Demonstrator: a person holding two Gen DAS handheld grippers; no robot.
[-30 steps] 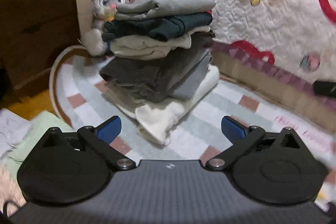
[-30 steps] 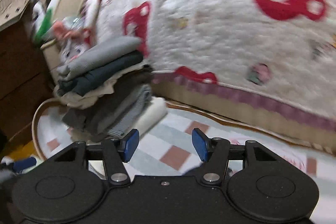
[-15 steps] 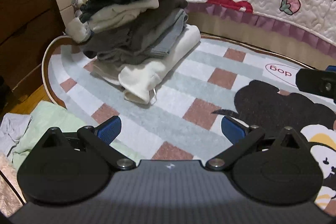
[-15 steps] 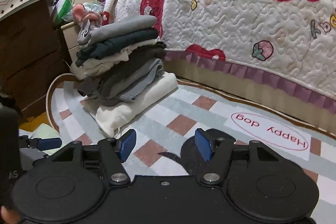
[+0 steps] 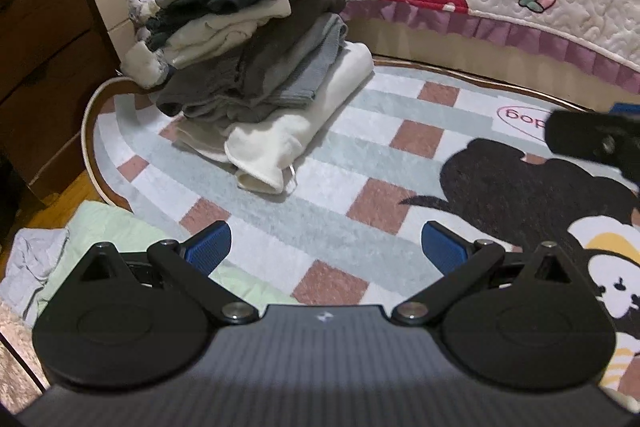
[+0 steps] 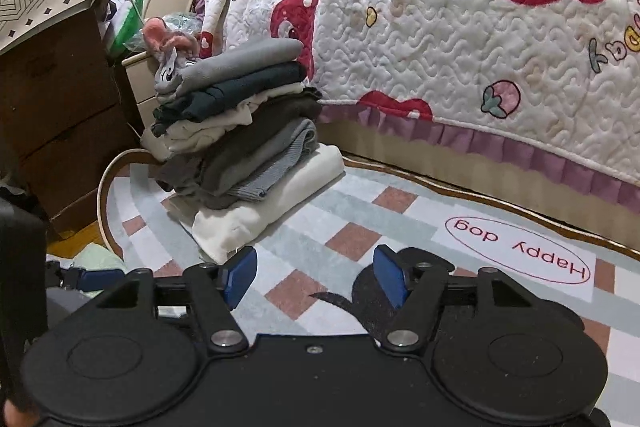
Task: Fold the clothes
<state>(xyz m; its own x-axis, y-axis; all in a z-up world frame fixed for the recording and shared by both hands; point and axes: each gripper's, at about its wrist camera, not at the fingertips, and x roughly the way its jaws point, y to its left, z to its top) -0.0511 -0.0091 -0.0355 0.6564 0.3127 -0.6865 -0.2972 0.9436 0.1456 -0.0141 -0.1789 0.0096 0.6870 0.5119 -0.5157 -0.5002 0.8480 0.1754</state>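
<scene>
The left tongs (image 5: pixel 325 251) and the right tongs (image 6: pixel 314 281) look alike: matte black housings with two round raised discs, angular black link arms on silver screws, and ribbed blue pads (image 5: pixel 209 247). A small white mark sits mid-body.

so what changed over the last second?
Both views dipped toward the rug and sharpened; the dog print and "Happy dog" label came into view. The right gripper is opening, nothing between its fingers. The left gripper stayed open and empty; the clothes stack is untouched.
</scene>
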